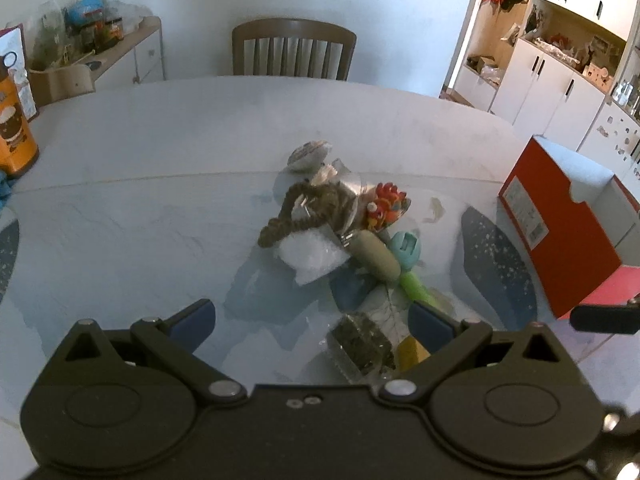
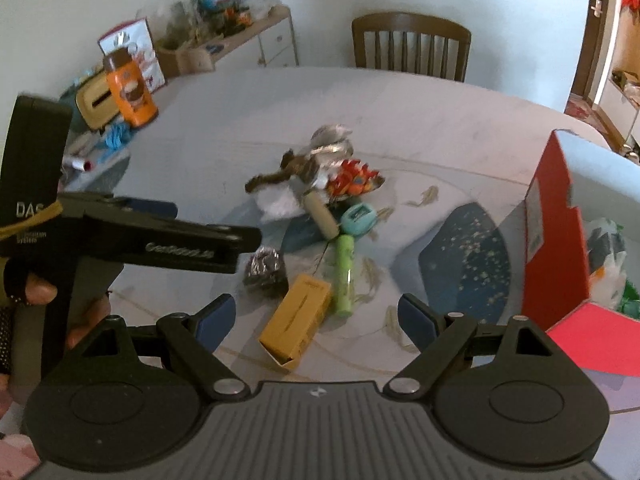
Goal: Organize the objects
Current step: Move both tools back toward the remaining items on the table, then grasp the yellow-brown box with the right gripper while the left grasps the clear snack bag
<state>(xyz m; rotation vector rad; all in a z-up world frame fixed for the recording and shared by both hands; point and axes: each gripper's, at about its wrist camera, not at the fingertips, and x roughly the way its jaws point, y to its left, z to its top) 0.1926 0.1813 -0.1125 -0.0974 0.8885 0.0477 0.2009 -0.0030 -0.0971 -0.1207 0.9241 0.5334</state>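
Both grippers, left (image 1: 312, 320) and right (image 2: 316, 316), jaws spread, empty. Near on desk (image 2: 400, 112): yellow carton (image 2: 296, 330), light, stiff (crushable, likely); best pinched across long flat sides.

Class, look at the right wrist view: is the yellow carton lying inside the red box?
No, the yellow carton lies on the table, left of the red box.

The left claw (image 2: 200, 236) housing reads "DAS".
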